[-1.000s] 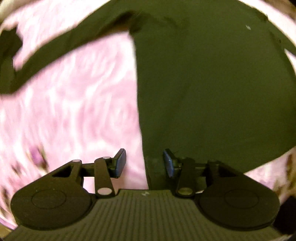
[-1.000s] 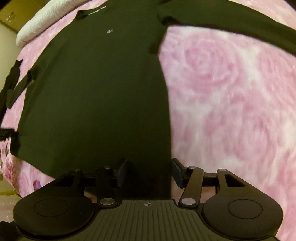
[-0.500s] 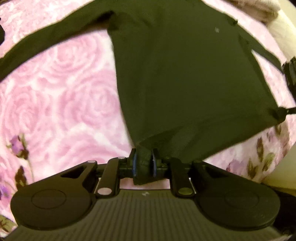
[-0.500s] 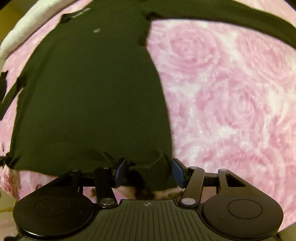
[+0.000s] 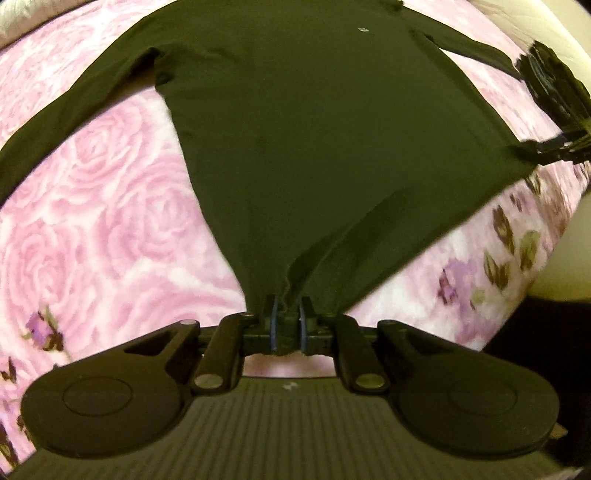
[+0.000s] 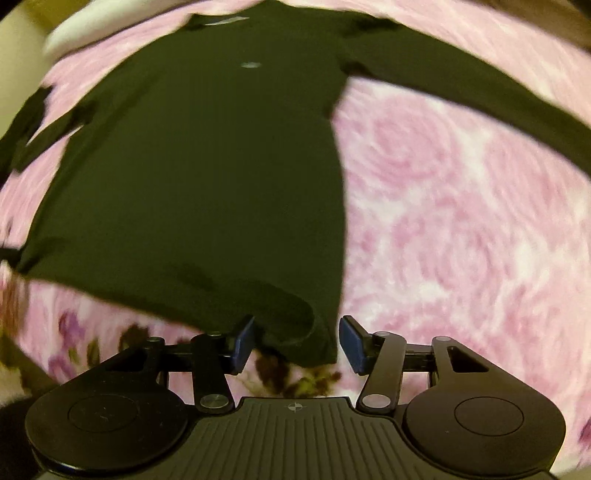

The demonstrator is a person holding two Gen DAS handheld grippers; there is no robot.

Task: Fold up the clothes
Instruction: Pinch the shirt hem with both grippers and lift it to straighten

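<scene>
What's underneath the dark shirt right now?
The pink rose-print blanket shows all round the dark long-sleeved shirt, so the shirt lies on it. Whatever sits directly under the body is covered by the fabric.

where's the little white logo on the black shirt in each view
Left wrist: the small white logo sits near the top, right of centre, on the black long-sleeved shirt.
Right wrist: the logo sits upper left of centre on the shirt.
Shared landmark: the pink rose-patterned blanket under the shirt.

No text can be read — the shirt (image 6: pixel 207 177) carries one small pale mark (illegible).
</scene>
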